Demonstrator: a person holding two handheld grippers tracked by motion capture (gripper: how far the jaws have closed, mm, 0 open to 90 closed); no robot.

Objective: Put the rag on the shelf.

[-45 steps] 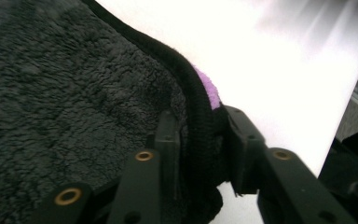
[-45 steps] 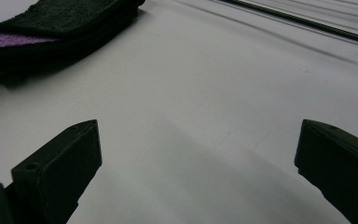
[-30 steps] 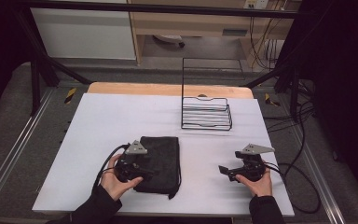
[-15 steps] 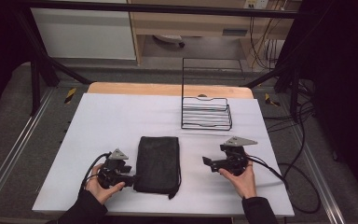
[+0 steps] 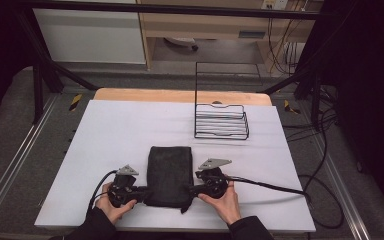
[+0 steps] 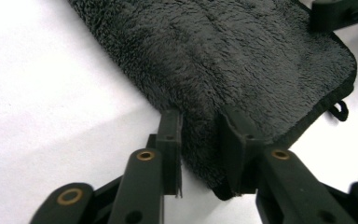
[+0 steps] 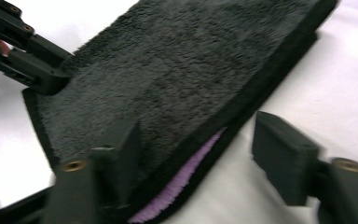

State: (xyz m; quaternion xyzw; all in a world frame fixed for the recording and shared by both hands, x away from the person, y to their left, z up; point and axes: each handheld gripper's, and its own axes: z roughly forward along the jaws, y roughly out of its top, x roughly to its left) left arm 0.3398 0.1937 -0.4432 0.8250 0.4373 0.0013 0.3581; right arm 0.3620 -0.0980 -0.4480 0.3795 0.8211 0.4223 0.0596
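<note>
A folded black towel [image 5: 169, 172] lies flat near the front middle of the white table [image 5: 120, 130]. My left gripper [image 5: 147, 192] is at its near left corner. In the left gripper view the left gripper [image 6: 198, 122] has the towel's [image 6: 223, 56] thick edge pinched between its narrow-set jaws. My right gripper [image 5: 191, 190] is at the towel's near right edge. In the right gripper view the right gripper [image 7: 200, 140] is wide open, one jaw over the towel [image 7: 177, 79] and the other over bare table. A purple inner layer [image 7: 186, 177] shows in the fold.
A black wire rack [image 5: 221, 121] with a tall back frame stands behind the towel, right of centre. Cables trail from both grippers, the right one [image 5: 270, 185] running off to the table's right edge. A wooden strip [image 5: 180, 95] borders the far side.
Both grippers have moved inward from beside the towel to its near corners. The left one has come from well left of the towel and now grips its edge.
</note>
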